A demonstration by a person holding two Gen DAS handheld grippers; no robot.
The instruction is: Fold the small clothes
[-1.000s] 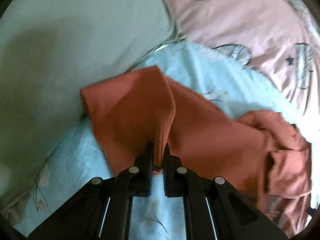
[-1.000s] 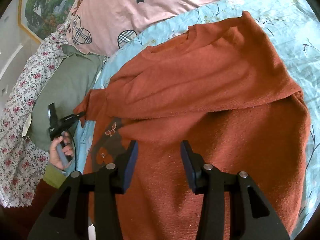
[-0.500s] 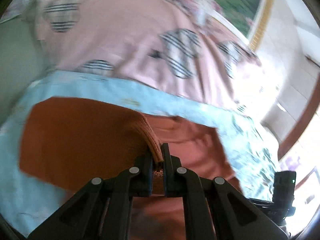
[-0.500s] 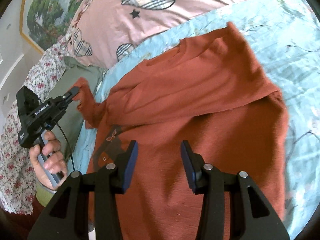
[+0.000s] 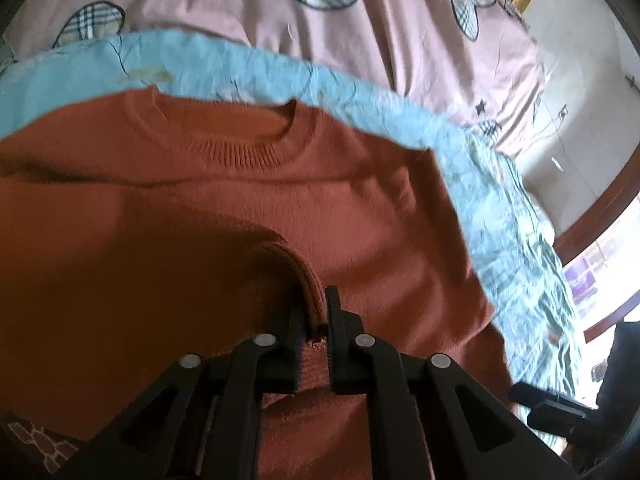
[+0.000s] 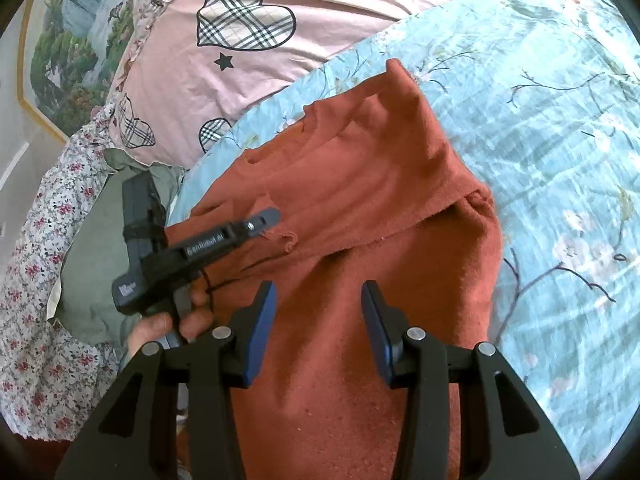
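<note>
A rust-orange knit sweater lies on a light blue floral sheet, its neckline toward the pillows. My left gripper is shut on the ribbed cuff of the sweater's sleeve and holds it over the sweater's body; it also shows in the right wrist view. My right gripper is open and empty, hovering over the lower part of the sweater. The right sleeve is folded across the chest.
A pink quilt with plaid hearts lies behind the sweater. A grey-green pillow and floral fabric sit at the left. A framed landscape picture hangs on the wall. A window is at the right.
My left gripper has carried the sleeve cuff from the left edge of the bed inward, over the sweater's body. The right gripper has stayed open and nearly still.
</note>
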